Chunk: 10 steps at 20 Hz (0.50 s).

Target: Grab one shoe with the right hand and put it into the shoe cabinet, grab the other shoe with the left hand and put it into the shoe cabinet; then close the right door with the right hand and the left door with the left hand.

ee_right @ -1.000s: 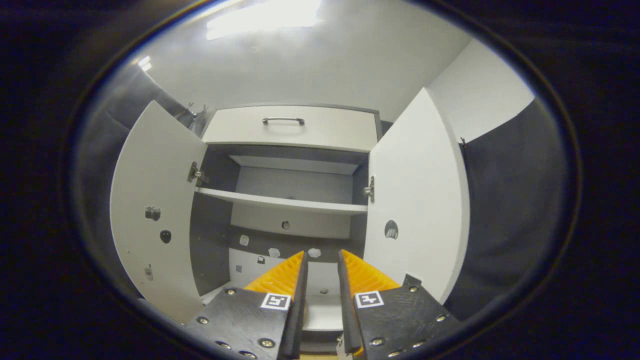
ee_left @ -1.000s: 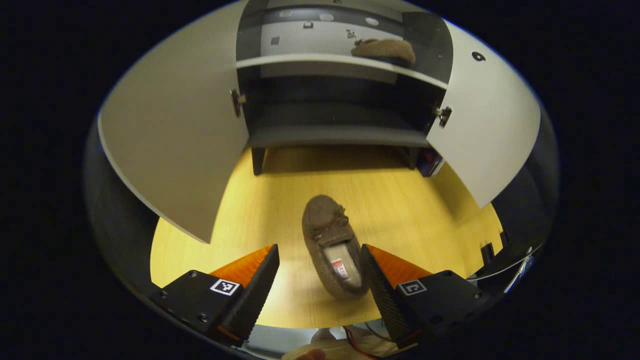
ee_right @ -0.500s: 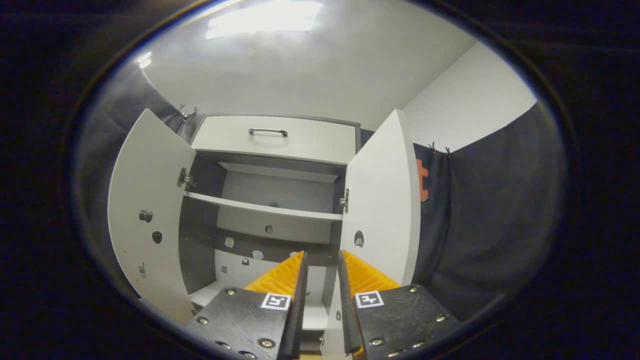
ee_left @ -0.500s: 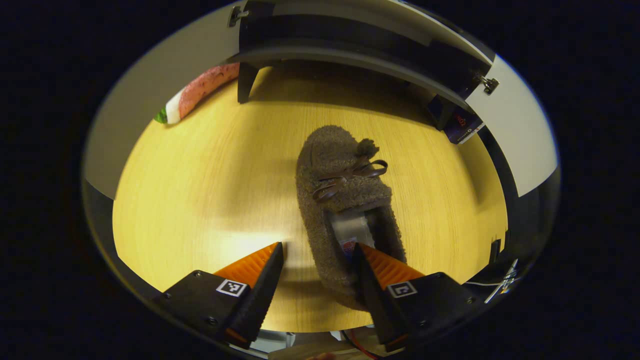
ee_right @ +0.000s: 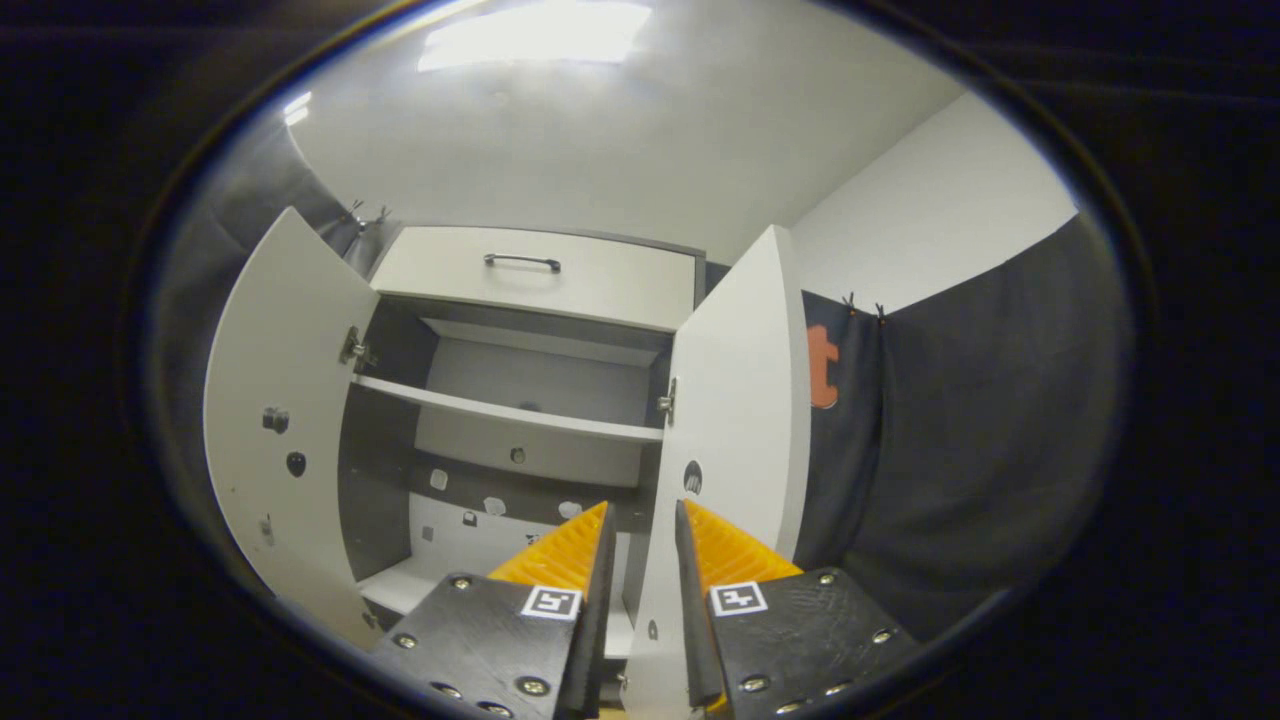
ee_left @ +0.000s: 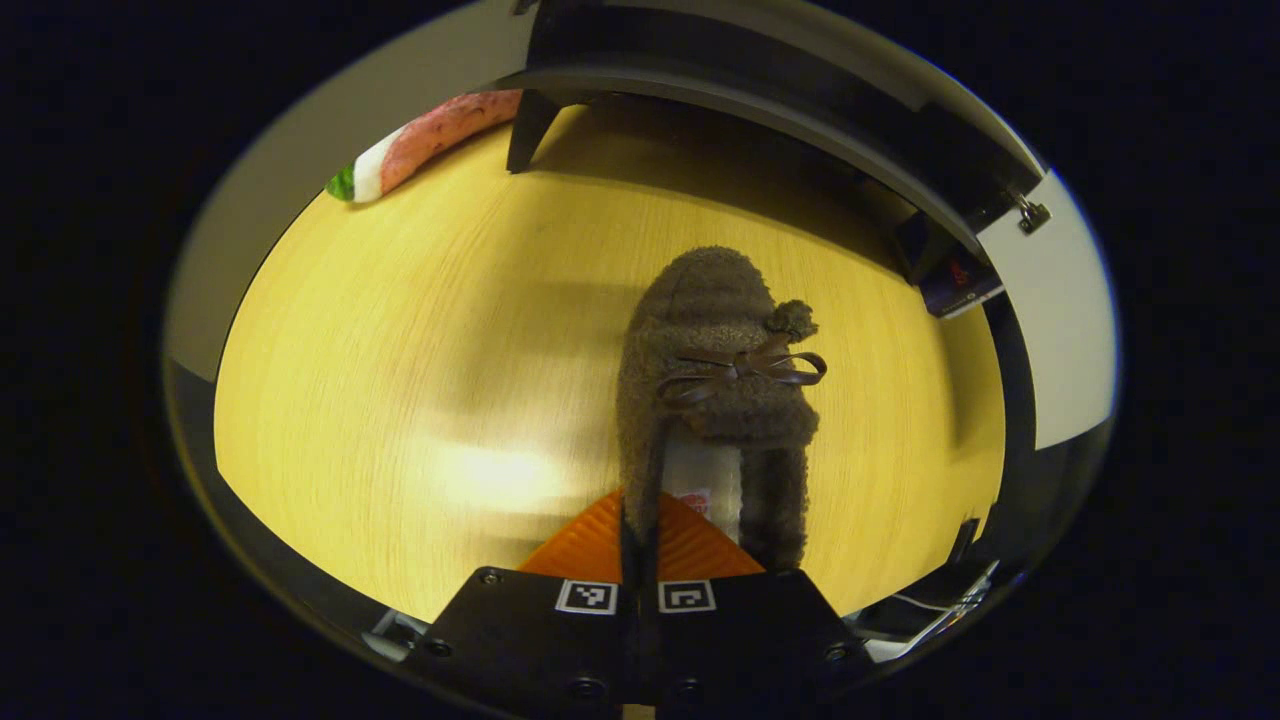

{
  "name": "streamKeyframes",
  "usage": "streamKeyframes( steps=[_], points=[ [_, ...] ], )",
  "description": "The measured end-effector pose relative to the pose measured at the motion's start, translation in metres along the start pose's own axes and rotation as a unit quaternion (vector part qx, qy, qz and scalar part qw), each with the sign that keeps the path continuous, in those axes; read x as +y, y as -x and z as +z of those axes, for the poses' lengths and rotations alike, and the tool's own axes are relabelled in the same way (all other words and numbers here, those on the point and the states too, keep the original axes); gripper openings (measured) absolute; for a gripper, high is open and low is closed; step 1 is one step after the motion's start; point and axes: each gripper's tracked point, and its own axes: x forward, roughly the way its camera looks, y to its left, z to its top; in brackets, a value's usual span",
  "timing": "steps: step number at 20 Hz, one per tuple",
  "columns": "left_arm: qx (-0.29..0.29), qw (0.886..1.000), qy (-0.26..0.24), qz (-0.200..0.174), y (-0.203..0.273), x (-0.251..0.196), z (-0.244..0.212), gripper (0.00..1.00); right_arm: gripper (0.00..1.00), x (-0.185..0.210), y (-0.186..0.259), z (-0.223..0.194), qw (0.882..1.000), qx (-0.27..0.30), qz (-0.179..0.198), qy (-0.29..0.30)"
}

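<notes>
**Left tongs clamped on the slipper's edge**

Left gripper (ee_left: 640, 535) is pinched onto the side wall of the fuzzy brown slipper (ee_left: 715, 380) on the wooden floor (ee_left: 420, 370). Right gripper (ee_right: 645, 560) sits slightly apart, empty, facing the open shoe cabinet (ee_right: 530, 300), its right door (ee_right: 735, 400) edge-on.

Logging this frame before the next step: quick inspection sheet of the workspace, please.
Surface: wooden floor, bare in front of the shoe.
Job's things: brown fuzzy shoe on the floor; shoe cabinet, left door and right door both open.
Clutter: pink, white and green object by the cabinet leg; dark box at the other leg.
Grippers: left claw shut on the shoe's side wall; right claw narrowly open, holding nothing.
Cables: white wire at the floor's edge.
Surroundings: black cloth wall, ceiling light.
</notes>
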Motion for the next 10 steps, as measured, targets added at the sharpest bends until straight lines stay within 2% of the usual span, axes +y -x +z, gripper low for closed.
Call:
streamKeyframes(
  steps=[3,4,6,10],
  points=[
    [-0.034,0.999,-0.023,-0.009,0.011,0.005,0.022,0.01,0.33,-0.001,-0.002,-0.006,1.0,0.005,-0.001,-0.005],
    [-0.048,0.998,-0.03,-0.014,0.017,0.005,0.028,0.01,0.29,0.0,-0.003,-0.008,1.0,0.007,0.0,-0.008],
    [-0.079,0.996,-0.045,-0.023,0.033,0.005,0.042,0.01,0.33,0.001,-0.004,-0.011,1.0,0.01,0.002,-0.015],
    [-0.148,0.986,-0.058,-0.047,0.092,-0.003,0.09,0.01,0.33,0.001,-0.003,-0.014,1.0,0.014,0.005,-0.023]
  ],
)
